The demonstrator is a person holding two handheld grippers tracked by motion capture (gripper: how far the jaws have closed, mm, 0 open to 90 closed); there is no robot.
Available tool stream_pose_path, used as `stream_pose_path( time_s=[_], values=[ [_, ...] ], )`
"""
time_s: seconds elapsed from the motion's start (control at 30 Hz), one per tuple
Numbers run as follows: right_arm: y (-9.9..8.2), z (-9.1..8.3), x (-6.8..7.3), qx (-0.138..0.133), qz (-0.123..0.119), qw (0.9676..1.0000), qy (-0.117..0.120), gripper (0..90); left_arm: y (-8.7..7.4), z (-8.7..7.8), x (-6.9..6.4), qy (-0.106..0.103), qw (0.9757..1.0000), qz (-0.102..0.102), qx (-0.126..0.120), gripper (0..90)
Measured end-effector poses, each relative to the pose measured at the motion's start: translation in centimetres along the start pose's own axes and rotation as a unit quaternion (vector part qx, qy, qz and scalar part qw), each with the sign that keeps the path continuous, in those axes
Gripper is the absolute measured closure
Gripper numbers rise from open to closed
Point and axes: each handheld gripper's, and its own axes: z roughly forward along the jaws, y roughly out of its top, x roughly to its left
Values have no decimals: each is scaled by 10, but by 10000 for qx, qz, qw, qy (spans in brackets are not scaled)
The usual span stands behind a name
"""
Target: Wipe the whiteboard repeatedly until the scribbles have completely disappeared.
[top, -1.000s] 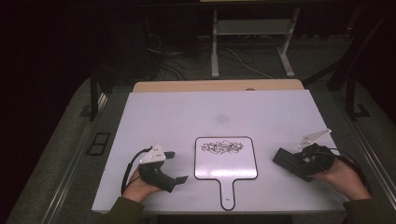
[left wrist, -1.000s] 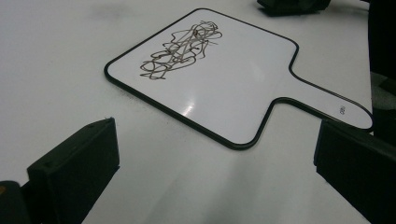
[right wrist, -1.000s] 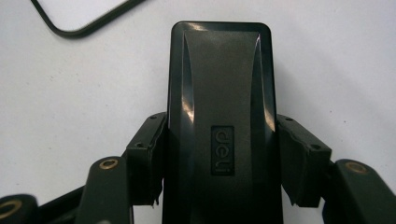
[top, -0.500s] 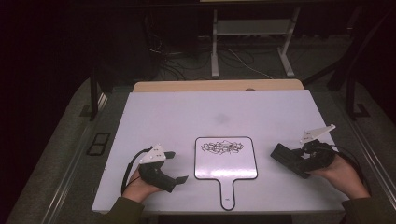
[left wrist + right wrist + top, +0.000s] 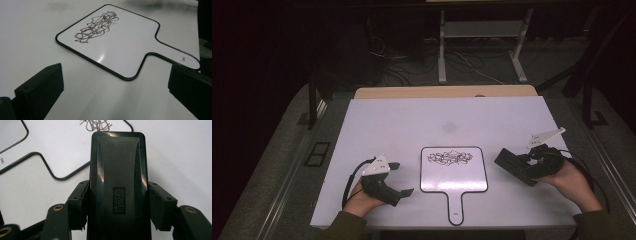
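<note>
Two grippers are seen at the near edge of a white table (image 5: 377, 120), one on each side of a small paddle-shaped whiteboard (image 5: 453, 175). The whiteboard lies flat near the table's middle front, handle toward the person, with a dark scribble (image 5: 450, 157) across its upper part.

The right gripper (image 5: 532, 164) is clenched on a black eraser (image 5: 118, 185); in the right gripper view both jaws are pressed against the eraser's long sides and a "deli" mark is read on its back. The eraser is held just right of the board, apart from it, pointed toward the scribble.

The left gripper (image 5: 399, 179) is released, jaws spread wide and holding nothing; in the left gripper view the board (image 5: 117, 47) is framed between them, untouched.

Likely intent, as a judgement: the scribble is to be wiped off.

Risks noted:
- The board is not pinned. It could be pushed across the smooth table by a wiping stroke if the left gripper is not brought down on the handle.
- The eraser is gripped on smooth, glossy sides; it could twist or slip under sideways load.
- Whether its felt face is turned down cannot be told.
</note>
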Motion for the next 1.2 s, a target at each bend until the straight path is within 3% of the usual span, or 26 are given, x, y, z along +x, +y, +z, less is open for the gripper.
stream_pose_path(
  time_s=[0.63,1.2],
  values=[
    [40,19,7,-102,-193,9997,84,386,0,0,0,8,10000,-10,-30,0],
    [77,53,12,28,-252,9996,98,386,0,-1,1,2,10000,4,-18,0]
  ],
)
